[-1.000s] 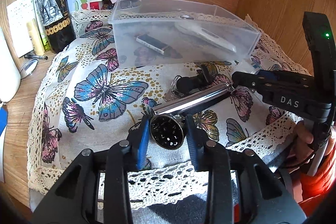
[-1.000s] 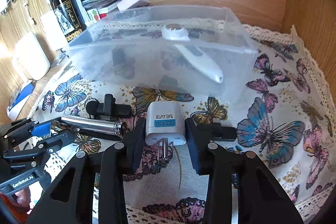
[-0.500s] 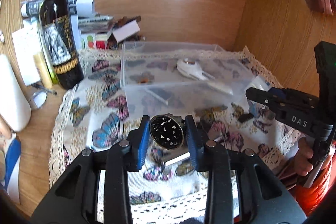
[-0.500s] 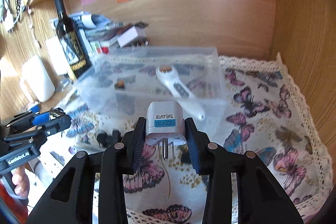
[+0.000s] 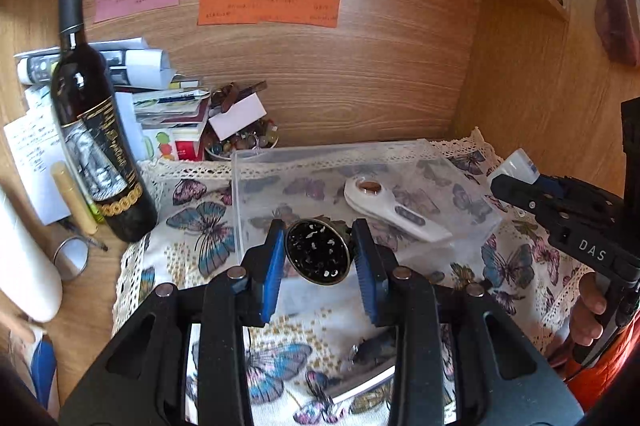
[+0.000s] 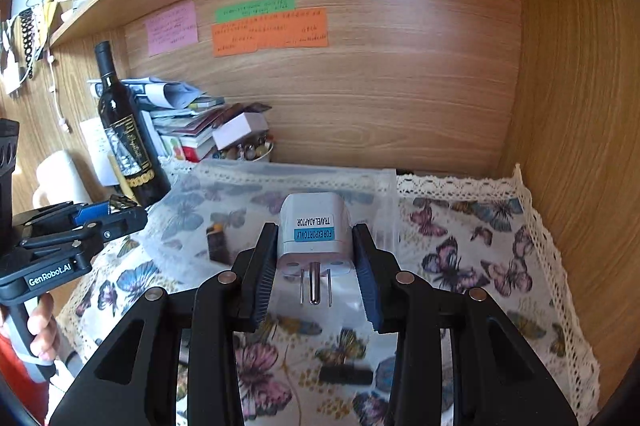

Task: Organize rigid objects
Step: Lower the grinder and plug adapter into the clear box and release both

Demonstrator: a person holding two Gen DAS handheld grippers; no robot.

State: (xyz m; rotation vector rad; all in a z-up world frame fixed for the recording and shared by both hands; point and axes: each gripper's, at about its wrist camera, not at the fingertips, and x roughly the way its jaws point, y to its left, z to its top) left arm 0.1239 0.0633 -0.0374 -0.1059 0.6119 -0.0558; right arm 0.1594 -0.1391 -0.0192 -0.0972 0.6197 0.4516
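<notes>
My left gripper (image 5: 318,254) is shut on a round dark metal grinder (image 5: 318,252) and holds it above the near edge of a clear plastic bin (image 5: 460,182). The bin holds a white handheld device (image 5: 384,204) and a small dark lighter (image 6: 218,246). My right gripper (image 6: 314,258) is shut on a white travel adapter (image 6: 312,230), prongs toward the camera, above the bin's (image 6: 384,186) near wall. A silver metal tube (image 5: 360,384) and a black clip (image 6: 346,375) lie on the butterfly cloth (image 5: 200,242) below.
A dark wine bottle (image 5: 96,146) stands left of the bin, with stacked papers and boxes (image 5: 168,102) behind it. A white jug (image 5: 24,262) is far left. Wooden walls (image 6: 568,130) close in the back and right, with a shelf above.
Both grippers have risen from the cloth with their objects and now hover over the bin's front. The tube and clip stay on the cloth.
</notes>
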